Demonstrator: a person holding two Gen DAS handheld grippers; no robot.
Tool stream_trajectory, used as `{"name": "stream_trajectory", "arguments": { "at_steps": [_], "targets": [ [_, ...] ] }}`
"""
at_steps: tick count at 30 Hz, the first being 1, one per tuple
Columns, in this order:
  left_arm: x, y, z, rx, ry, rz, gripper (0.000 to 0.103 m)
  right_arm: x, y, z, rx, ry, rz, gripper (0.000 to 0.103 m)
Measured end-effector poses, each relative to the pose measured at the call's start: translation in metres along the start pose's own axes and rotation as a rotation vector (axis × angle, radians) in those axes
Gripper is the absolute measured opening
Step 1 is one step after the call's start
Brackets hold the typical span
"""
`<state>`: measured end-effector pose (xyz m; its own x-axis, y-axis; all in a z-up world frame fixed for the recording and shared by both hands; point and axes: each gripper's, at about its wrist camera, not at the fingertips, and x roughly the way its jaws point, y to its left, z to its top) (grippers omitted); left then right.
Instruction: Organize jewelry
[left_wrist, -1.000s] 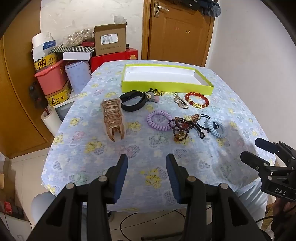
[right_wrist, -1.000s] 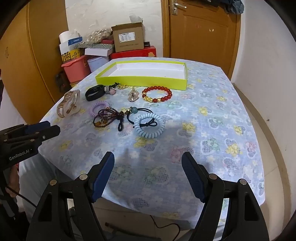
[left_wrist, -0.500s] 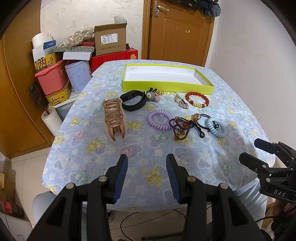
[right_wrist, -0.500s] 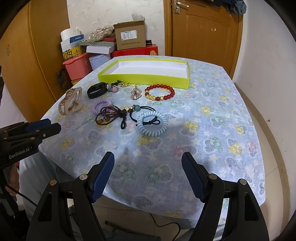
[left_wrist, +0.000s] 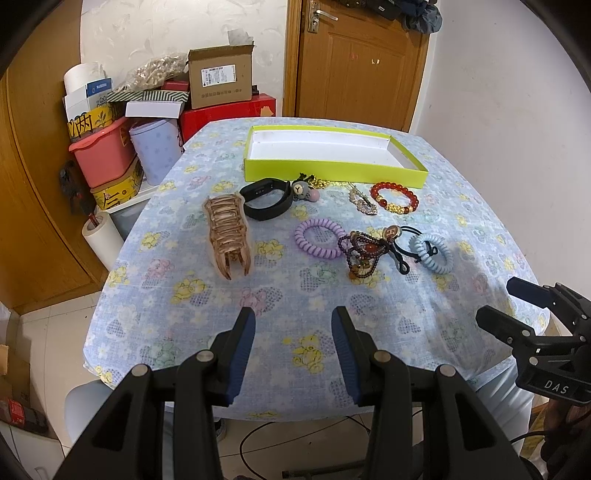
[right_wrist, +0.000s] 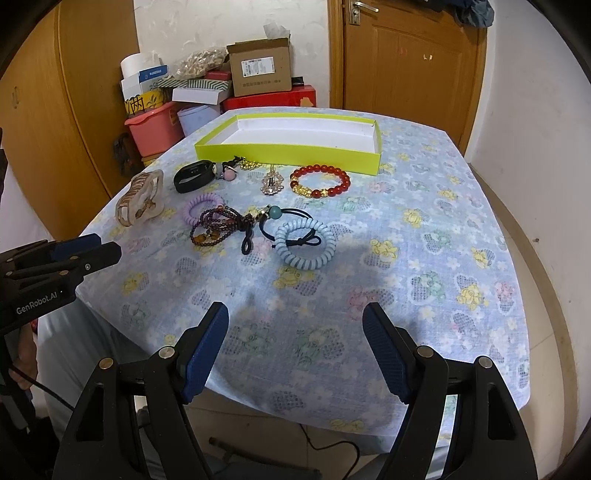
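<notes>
Near the far edge of the tabletop (left_wrist: 184, 317) lies a green tray (left_wrist: 332, 170), its white inside bare. Just before it sit a black band (left_wrist: 266, 199), a pendant (right_wrist: 272, 182) and a red bracelet (left_wrist: 394, 197); closer in lie a hair claw (left_wrist: 229, 236), a purple coil (left_wrist: 319, 243), dark beads (left_wrist: 364, 254) and a blue coil (left_wrist: 433, 253). The left gripper (left_wrist: 293, 352) and right gripper (right_wrist: 295, 352) hover over the near edge, both spread apart and holding nothing, the right wider.

The right gripper (right_wrist: 295, 328) hangs with fingers (right_wrist: 207, 345) spread above the tablecloth (right_wrist: 424, 236), near the blue coil tie (right_wrist: 306, 243).
</notes>
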<state>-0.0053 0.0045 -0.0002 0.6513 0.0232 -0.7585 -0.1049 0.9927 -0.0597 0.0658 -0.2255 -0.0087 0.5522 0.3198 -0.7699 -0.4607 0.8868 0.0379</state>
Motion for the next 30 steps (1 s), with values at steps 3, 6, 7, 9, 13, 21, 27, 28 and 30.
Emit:
{"name": "stream_trajectory", "arguments": {
  "at_steps": [3, 6, 7, 9, 13, 21, 27, 28, 30],
  "targets": [
    [0.0012, 0.0000, -0.0002, 0.000, 0.003, -0.001, 0.045, 0.0003, 0.0002, -0.0003, 0.000, 0.000, 0.001, 0.075],
    [0.0010, 0.0003, 0.0000, -0.001, 0.003, -0.002, 0.045, 0.0014, 0.0012, -0.0011, -0.001, 0.004, 0.000, 0.075],
    [0.0010, 0.0002, 0.0000, -0.001, 0.003, -0.002, 0.045, 0.0017, 0.0011, -0.0011, -0.001, 0.005, 0.001, 0.075],
    [0.0013, -0.0004, 0.0002, 0.000, 0.004, -0.001, 0.045, 0.0021, 0.0015, -0.0011, 0.000, 0.007, 0.002, 0.075],
    [0.0015, -0.0008, -0.0003, -0.001, 0.006, -0.003, 0.045, 0.0024, 0.0010, -0.0012, 0.001, 0.009, 0.003, 0.075],
    [0.0024, -0.0015, -0.0005, -0.001, 0.007, -0.003, 0.045, 0.0028, 0.0009, -0.0013, 0.003, 0.010, 0.004, 0.075],
    [0.0033, -0.0020, -0.0009, 0.001, 0.012, -0.008, 0.045, 0.0034, 0.0017, -0.0020, -0.002, 0.013, 0.010, 0.075],
    [0.0039, -0.0018, -0.0003, 0.001, 0.013, -0.009, 0.045, 0.0034, 0.0020, -0.0018, -0.003, 0.013, 0.011, 0.075],
    [0.0040, -0.0020, -0.0003, 0.002, 0.013, -0.007, 0.045, 0.0034, 0.0021, -0.0010, -0.004, 0.012, 0.012, 0.075]
  ]
}}
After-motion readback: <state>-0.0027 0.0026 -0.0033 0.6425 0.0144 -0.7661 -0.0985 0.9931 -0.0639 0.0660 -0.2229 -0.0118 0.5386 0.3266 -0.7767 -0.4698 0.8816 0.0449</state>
